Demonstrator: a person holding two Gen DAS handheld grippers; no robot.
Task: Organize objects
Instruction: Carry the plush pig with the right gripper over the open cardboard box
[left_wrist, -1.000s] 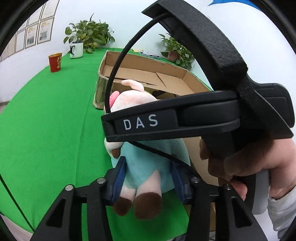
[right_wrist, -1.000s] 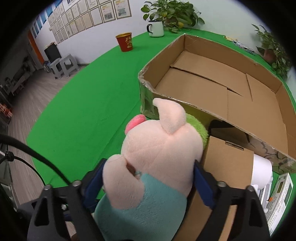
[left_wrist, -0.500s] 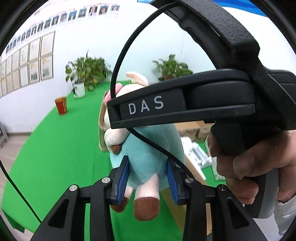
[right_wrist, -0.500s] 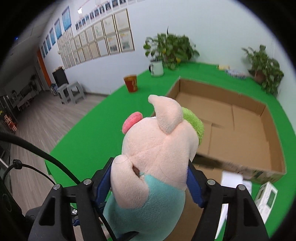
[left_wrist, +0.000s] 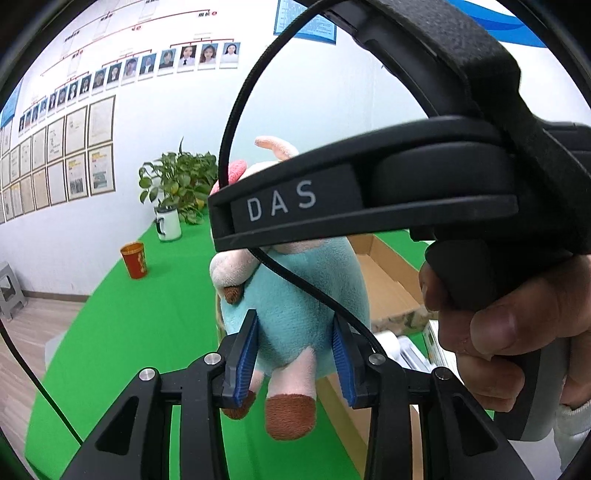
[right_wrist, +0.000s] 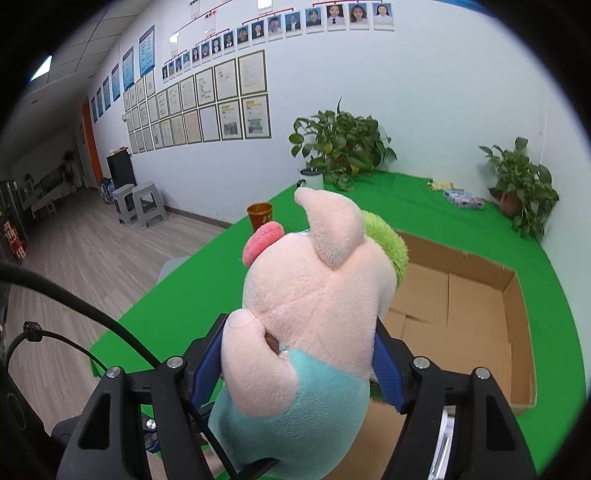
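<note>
plush pig upright, head up, feet down, both tongs clamped on it

My left claw gripped the plush pig by its teal lower body, blue pads pressing both sides. A hand held the right claw's black handle across it, above the green worktop and cardboard box.
</note>
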